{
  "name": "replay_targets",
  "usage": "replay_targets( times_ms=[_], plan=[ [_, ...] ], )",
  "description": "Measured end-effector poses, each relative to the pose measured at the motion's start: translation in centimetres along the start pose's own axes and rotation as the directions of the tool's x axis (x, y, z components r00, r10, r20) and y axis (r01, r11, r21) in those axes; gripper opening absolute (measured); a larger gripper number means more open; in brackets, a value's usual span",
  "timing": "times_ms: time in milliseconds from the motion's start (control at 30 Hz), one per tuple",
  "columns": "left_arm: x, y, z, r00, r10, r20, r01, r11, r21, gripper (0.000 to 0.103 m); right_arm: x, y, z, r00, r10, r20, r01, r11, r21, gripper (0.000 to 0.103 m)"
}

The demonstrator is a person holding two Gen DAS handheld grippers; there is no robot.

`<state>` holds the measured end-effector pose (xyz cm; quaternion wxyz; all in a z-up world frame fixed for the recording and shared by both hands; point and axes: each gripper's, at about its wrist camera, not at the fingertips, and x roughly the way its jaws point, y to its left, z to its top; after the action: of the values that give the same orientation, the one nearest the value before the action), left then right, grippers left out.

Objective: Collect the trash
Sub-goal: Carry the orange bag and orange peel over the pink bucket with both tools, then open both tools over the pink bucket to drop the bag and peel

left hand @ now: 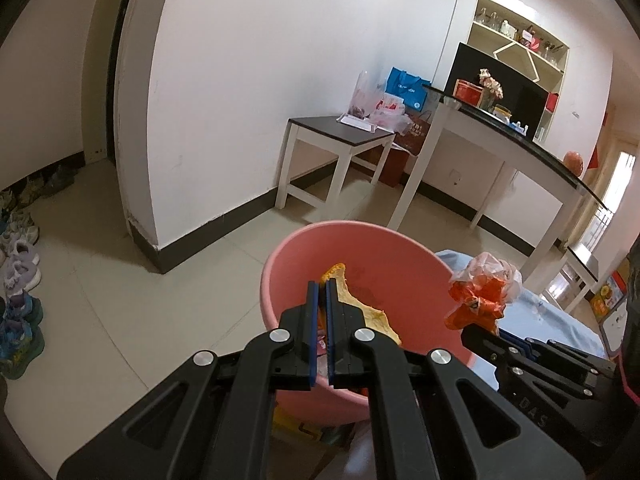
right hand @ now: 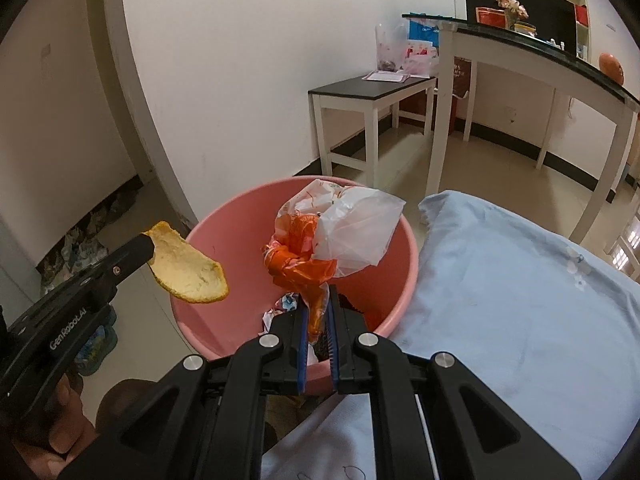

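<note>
While over pink bin — crumpled bag clamped in right claw.

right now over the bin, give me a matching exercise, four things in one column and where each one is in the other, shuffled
Things:
1. yellow orange peel
2. crumpled orange and white plastic bag
3. round pink plastic bin
4. light blue cloth

Places:
A. standing on the tiled floor, beside the cloth-covered surface
B. pinched in the left gripper
C. spread over the surface to the right of the bin
D. pinched in the right gripper

Pairs: 1-B, 2-D, 3-A, 4-C
</note>
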<state>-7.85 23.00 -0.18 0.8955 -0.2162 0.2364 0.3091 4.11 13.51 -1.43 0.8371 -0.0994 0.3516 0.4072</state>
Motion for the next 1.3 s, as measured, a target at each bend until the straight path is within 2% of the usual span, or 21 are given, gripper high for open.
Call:
replay_targets(
  times_ms=[500,567,633,733,967,1133,1200,1300],
  plan=[
    [1.4,0.7,-0.4,0.999,-0.011,-0.040,0.011,1.000,-0.005,0.004,2.4,0.3,0.2,0.999,-0.014,-0.029,0.014,1.000,-0.002,0.008],
    [1.6,0.5,-0.4,0.999,-0.012,-0.051,0.012,1.000,-0.008,0.007,2.4,0.4,0.2,0.999,-0.014,-0.029,0.014,1.000,-0.003,0.008],
    [1.7,0.5,-0.5,0.998,-0.018,-0.054,0.018,1.000,-0.014,0.020,2.4,0.3,0.2,1.000,-0.015,-0.027,0.015,1.000,-0.003,0.008],
    [1.5,0.4,-0.5,0.999,-0.028,-0.042,0.028,1.000,-0.012,0.031,2.5,0.3,0.1,1.000,-0.017,-0.022,0.017,1.000,-0.009,0.008],
    [1.5,0.4,-0.7,0.999,-0.030,-0.044,0.030,1.000,-0.010,0.031,2.3,0.9,-0.1,0.999,-0.032,-0.004,0.032,0.999,-0.027,0.009],
    [1.4,0.4,-0.9,0.999,-0.029,-0.046,0.029,1.000,-0.006,0.031,1.9,1.0,0.0,0.998,-0.063,0.016,0.063,0.997,-0.038,0.020],
    [1.4,0.3,-0.9,0.998,-0.029,-0.047,0.029,1.000,-0.004,0.031,1.7,1.1,0.0,0.997,-0.072,0.027,0.073,0.997,-0.038,0.035],
    [1.3,0.3,-0.9,0.998,-0.029,-0.047,0.029,1.000,-0.002,0.031,1.4,1.1,0.1,0.996,-0.076,0.040,0.077,0.996,-0.040,0.035]
  ],
)
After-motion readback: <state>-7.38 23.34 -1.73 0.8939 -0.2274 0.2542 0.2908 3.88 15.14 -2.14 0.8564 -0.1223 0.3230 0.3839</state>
